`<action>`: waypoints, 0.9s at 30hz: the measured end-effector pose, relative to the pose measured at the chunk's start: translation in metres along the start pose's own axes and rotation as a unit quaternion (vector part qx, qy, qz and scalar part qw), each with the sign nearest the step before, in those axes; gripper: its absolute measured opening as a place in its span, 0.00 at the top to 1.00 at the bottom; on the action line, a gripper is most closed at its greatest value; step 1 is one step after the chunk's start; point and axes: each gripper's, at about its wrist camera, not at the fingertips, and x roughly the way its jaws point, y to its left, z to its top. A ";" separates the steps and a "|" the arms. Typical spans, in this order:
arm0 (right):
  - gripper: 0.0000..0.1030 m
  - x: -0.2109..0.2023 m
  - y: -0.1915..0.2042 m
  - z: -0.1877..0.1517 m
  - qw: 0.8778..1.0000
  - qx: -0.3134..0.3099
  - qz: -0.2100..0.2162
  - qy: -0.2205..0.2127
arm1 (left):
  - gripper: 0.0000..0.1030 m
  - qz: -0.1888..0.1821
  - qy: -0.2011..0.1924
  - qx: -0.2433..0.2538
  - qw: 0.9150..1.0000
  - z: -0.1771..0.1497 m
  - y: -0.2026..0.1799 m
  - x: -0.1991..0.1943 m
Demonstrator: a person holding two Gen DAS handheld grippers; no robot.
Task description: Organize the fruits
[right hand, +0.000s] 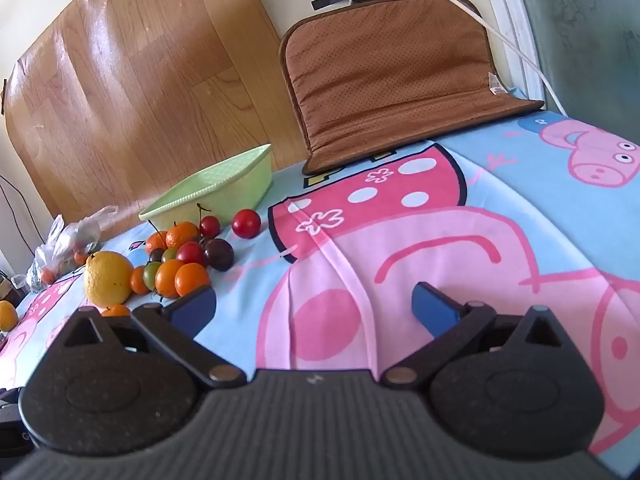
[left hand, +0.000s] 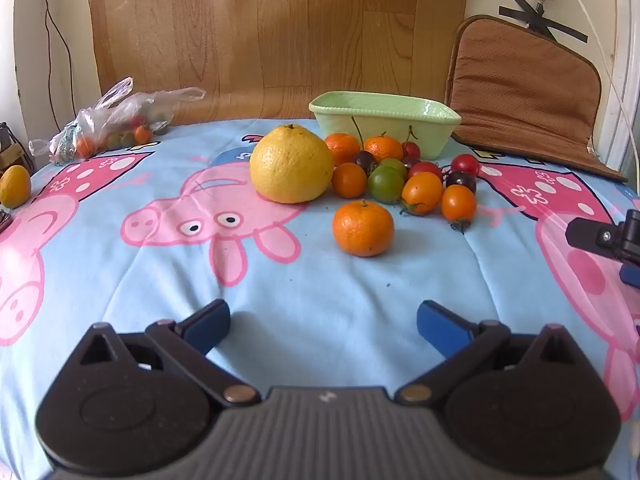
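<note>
Your left gripper (left hand: 323,326) and right gripper (right hand: 313,307) both stand wide open and hold nothing above the cartoon blanket (left hand: 120,280). Farther on you see one mandarin (left hand: 363,229) alone, then the big yellow citrus (left hand: 291,164) beside a heap of cherry tomatoes (left hand: 422,192). Behind them, near the far edge, stands the green dish (left hand: 384,114), touching the heap.

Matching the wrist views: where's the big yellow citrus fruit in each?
Left wrist: big yellow citrus fruit sits centre, left end of the fruit pile.
Right wrist: same fruit far left, mid-height.
Shared landmark: pale green rectangular plastic basin behind the pile.
</note>
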 end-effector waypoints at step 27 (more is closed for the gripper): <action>0.59 0.048 0.069 0.020 0.958 -0.251 0.124 0.064 | 0.32 -0.152 -0.062 0.036 0.986 0.055 0.013 0.011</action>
